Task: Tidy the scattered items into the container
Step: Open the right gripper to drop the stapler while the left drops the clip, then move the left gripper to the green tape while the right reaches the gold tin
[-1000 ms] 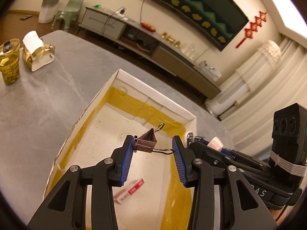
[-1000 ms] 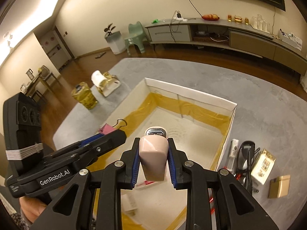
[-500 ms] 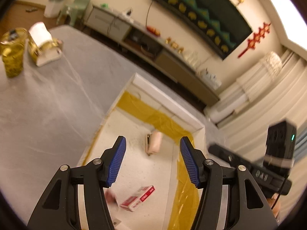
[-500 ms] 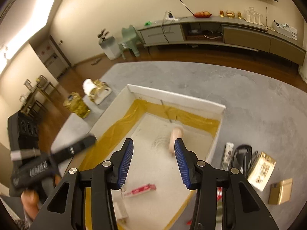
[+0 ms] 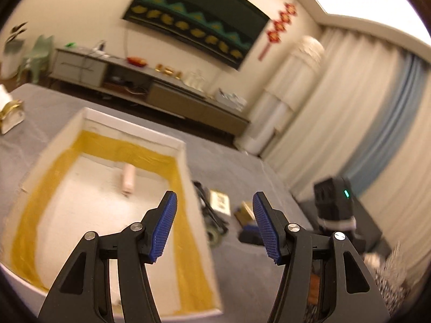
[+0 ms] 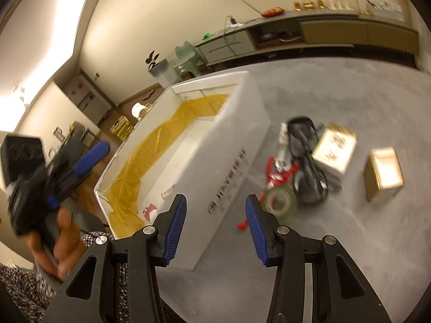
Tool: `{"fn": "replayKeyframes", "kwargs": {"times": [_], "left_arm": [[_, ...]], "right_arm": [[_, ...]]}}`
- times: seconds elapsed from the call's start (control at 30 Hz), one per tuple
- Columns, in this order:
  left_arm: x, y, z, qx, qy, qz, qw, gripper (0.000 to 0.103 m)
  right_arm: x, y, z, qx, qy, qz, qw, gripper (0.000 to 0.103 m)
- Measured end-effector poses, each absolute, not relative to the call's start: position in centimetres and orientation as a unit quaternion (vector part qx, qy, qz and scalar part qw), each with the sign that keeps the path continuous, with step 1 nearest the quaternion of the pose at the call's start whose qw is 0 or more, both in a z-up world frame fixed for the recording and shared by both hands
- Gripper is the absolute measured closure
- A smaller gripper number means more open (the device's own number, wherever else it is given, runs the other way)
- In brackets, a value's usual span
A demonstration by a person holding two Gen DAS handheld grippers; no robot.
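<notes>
Both grippers hang spread and empty: the left gripper (image 5: 214,224) over the box's right wall (image 5: 192,215), the right gripper (image 6: 215,226) over the box's outer side (image 6: 231,161). Half a second ago both pointed into the box; now they face the loose pile: tape roll (image 6: 280,202), black cable (image 6: 307,161), small cartons (image 6: 334,150). The pink tube (image 5: 128,179) lies inside the box. Motion blur smears the pile.
</notes>
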State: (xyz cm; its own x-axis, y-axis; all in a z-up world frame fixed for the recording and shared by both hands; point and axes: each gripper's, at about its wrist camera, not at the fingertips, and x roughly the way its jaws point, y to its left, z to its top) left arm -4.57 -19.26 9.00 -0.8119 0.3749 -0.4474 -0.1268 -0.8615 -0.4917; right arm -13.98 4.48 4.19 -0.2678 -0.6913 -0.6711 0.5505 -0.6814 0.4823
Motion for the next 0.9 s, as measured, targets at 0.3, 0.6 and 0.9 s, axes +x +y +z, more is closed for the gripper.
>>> {"fn": "replayKeyframes", "kwargs": {"times": [0.3, 0.6, 0.9], "left_arm": [[-3.9, -9.5, 6.2, -0.363, -0.145, 0.905, 0.169, 0.042], [-8.3, -4.1, 4.6, -0.383, -0.017, 0.921, 0.075, 0.041], [-12.5, 0.1, 2.5, -0.379, 0.100, 0.919, 0.038, 0.041]], "right_arm": [[-15.1, 7.6, 0.6, 0.473, -0.070, -0.814, 0.329, 0.055], [-17.4, 13.3, 0.4, 0.478, -0.131, -0.830, 0.257, 0.054], [-18.7, 17.5, 1.2, 0.466, -0.194, -0.833, 0.227, 0.044]]}}
